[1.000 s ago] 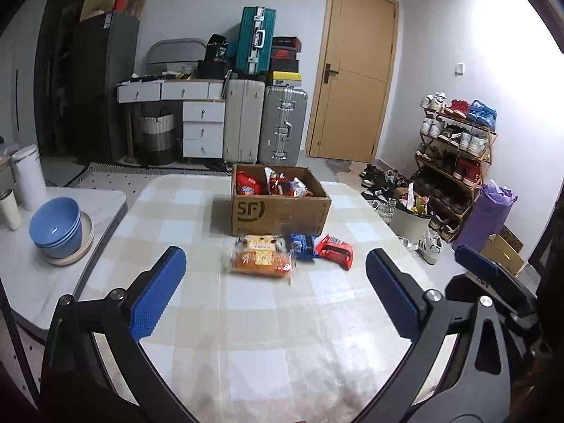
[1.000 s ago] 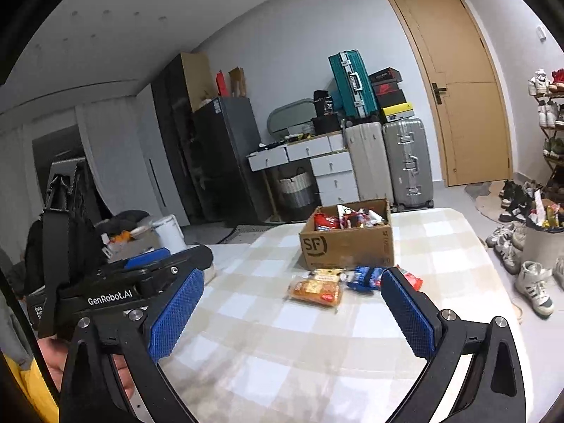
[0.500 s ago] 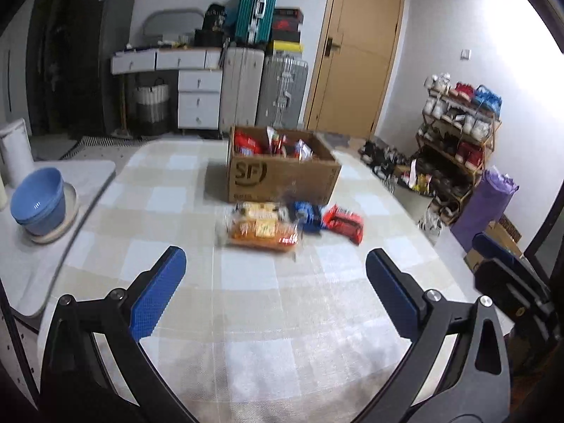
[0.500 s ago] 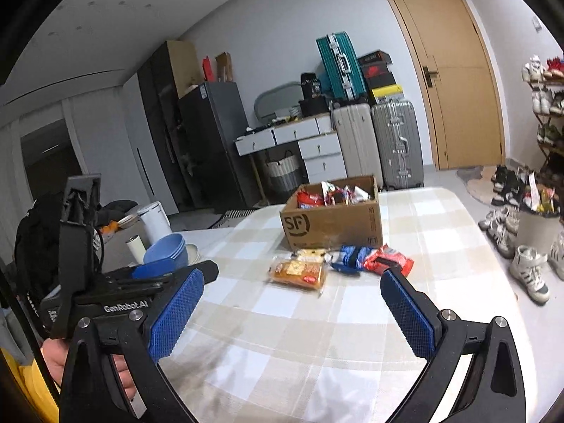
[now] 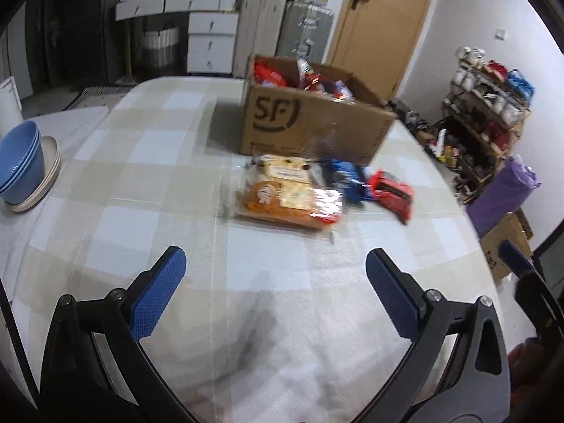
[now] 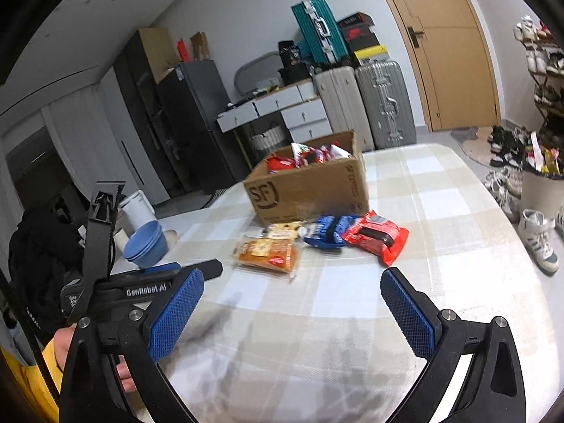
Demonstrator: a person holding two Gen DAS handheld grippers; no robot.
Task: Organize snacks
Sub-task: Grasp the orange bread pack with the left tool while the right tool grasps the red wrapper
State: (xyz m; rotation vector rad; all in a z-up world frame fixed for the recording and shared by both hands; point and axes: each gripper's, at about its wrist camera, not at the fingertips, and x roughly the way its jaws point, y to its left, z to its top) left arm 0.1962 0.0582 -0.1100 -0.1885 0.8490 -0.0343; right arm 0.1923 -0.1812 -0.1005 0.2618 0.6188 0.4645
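Ahead of both tongs, left (image 5: 275,282) and right (image 6: 289,299), released and empty, lie the orange-and-yellow plastic-wrapped cake pack (image 5: 289,197), blue packet (image 5: 347,179) and red packet (image 5: 393,194) beside the brown cardboard box (image 5: 310,130) on the bench (image 5: 246,335). Risk: slippery film escaping a shallow pinch.

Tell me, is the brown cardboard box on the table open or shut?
Open. The brown cardboard box has no lid over its top, and red and white snack packets show above its rim.

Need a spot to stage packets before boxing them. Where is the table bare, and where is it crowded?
Bare: the checked cloth between both open grippers and the bread packet, and the stretch left of the cardboard box toward the blue bowls. Crowded: directly before the box, where bread, blue packet and red packet cluster.
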